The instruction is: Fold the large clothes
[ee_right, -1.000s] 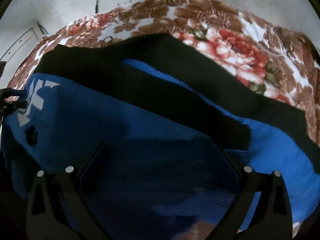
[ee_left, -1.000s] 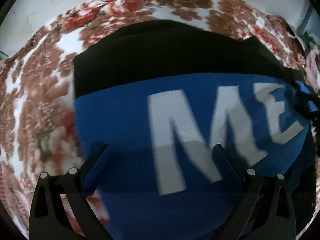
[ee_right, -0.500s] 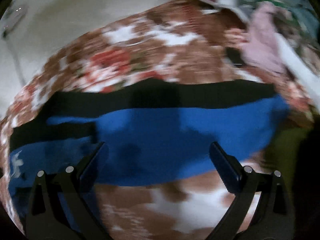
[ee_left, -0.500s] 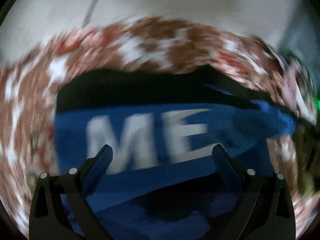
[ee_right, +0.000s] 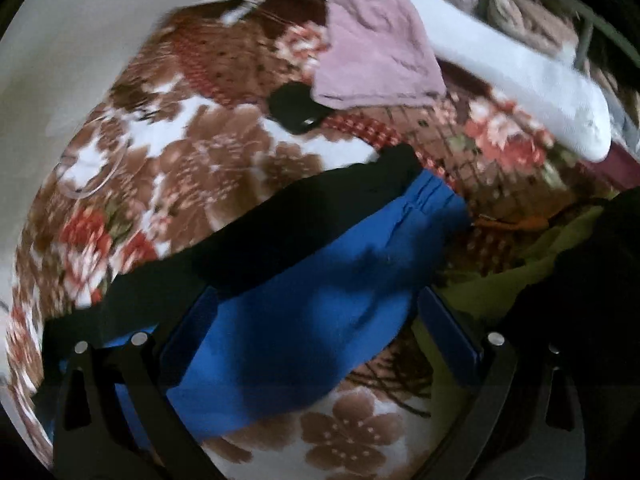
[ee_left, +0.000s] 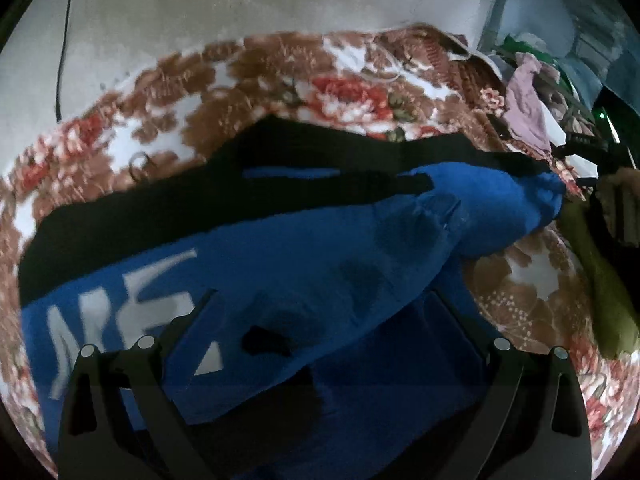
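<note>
- Since a second ago your two grippers have pulled back from the blue and black garment [ee_left: 320,248], so you now see more of the blanket around it.
- That garment lies flat on the flowered blanket [ee_left: 280,68], long and narrow, with a black band along its far edge and white letters [ee_left: 120,312] on the blue part at the left.
- Your left gripper [ee_left: 320,300] hangs over the garment with its fingers spread wide; nothing is between them but the cloth below.
- Your right gripper [ee_right: 316,300] is spread wide too, over the garment's blue end [ee_right: 420,208], pinching nothing.
- Beside that end lies a yellow-green cloth [ee_right: 500,280], close to the blue.
- Farther off on the blanket you have a pink cloth [ee_right: 376,40], a white cloth [ee_right: 520,76] and a small black thing [ee_right: 296,108]; the pink one touches the black thing.
- Behind the blanket stands a pale wall [ee_left: 280,0] with a thin dark cord [ee_left: 64,40] hanging down it.
- The right wrist view is blurred, so small things are hard to tell.
</note>
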`<state>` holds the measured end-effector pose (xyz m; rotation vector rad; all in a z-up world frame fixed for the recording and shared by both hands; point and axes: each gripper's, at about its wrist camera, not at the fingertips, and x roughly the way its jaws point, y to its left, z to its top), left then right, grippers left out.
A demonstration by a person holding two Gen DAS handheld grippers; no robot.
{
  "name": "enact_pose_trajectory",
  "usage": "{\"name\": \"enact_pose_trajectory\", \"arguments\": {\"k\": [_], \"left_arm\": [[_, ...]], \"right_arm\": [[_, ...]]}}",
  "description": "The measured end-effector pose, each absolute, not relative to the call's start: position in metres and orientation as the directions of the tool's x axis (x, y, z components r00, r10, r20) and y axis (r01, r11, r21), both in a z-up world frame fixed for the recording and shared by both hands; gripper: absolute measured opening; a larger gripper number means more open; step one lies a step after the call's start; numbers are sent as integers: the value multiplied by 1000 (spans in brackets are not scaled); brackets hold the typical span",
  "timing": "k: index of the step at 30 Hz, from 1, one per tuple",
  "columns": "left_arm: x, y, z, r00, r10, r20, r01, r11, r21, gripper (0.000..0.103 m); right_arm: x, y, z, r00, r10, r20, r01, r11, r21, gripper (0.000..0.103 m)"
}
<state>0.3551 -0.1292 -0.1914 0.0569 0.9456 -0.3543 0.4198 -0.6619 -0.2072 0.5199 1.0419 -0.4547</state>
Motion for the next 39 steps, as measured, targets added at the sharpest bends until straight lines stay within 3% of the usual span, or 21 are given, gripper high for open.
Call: {"name": "enact_pose_trajectory", "arguments": {"k": [5, 17, 20, 22, 23, 25, 28, 30, 33, 39], "left_arm": [[362, -127, -207, 525, -283, -803, 288, 946, -145, 98], [369, -120, -233, 502, -295, -813, 294, 942, -161, 98], [371, -130, -252, 462, -236, -855, 320, 944, -87, 98], [369, -141, -264, 461, -169, -871, 356, 935, 7, 98], [368, -144, -267, 472, -146, -870, 365, 930, 42, 98], [366, -150, -272, 498, -111, -860, 365, 927, 91, 98], [365, -147, -274, 516, -116, -849, 349, 933, 85, 98], [366, -144, -272, 520, -136, -843, 340, 939, 58, 98], [367, -141, -273, 523, -166, -836, 334, 942, 22, 98], [366, -147, -286, 533, -121, -838, 345, 935, 85, 99]], "right_arm": [[436, -706, -213, 394, -162, -904, 624, 769, 134, 98], [444, -726, -261, 241, -92, -966, 604, 794, 75, 98], [446, -723, -270, 241, -81, -967, 600, 796, 82, 98], [447, -723, -274, 247, -68, -967, 598, 795, 97, 85], [447, -724, -277, 255, -36, -966, 599, 791, 129, 72], [445, -726, -283, 255, -13, -967, 605, 782, 149, 67], [444, -723, -281, 293, -7, -956, 589, 789, 174, 41], [442, -722, -276, 327, 15, -945, 577, 789, 212, 17], [442, -717, -265, 363, 28, -931, 543, 806, 236, 10], [432, -695, -219, 509, 98, -855, 413, 844, 342, 9]]}}
